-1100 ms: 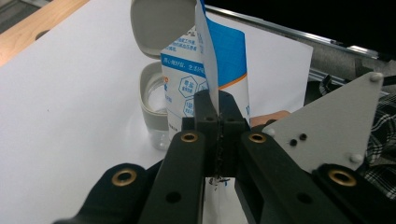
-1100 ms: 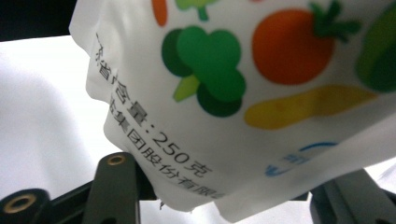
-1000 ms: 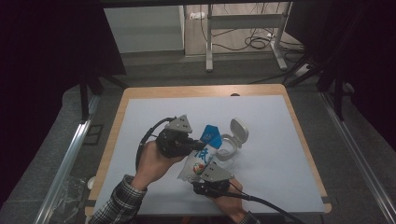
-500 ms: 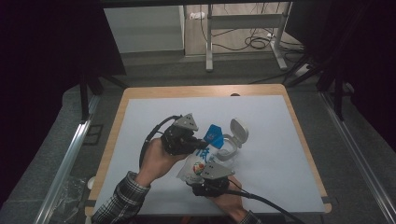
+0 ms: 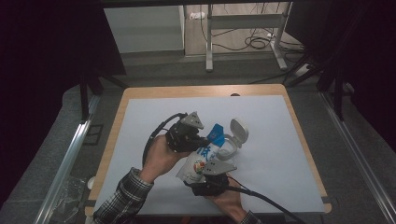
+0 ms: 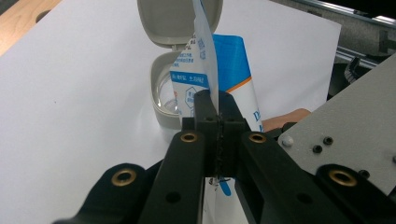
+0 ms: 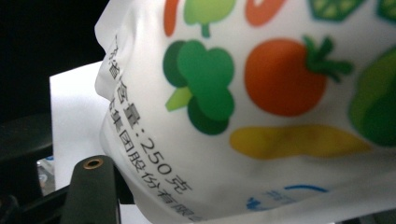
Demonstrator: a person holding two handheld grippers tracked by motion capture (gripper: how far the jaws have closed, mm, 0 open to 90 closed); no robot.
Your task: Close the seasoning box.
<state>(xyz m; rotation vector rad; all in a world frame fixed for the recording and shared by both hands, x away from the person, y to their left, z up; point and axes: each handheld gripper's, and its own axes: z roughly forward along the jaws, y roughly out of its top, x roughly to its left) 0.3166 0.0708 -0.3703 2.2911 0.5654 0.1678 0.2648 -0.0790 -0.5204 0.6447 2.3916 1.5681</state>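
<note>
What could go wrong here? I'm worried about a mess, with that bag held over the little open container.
The left tool pinches only the thin top edge of the bag, so the film could slip out or tear. The open container is small and sits beside the bag's top rather than under it, so a pour could land on the white sheet. Its upright hinged lid could also get knocked.

Pouch (image 5: 198, 161) mid-table (image 5: 280, 154), between left gripper (image 5: 201, 138) at its far-left and right gripper (image 5: 211, 173) at its near side; open-lidded container (image 5: 232, 140) just right.
</note>
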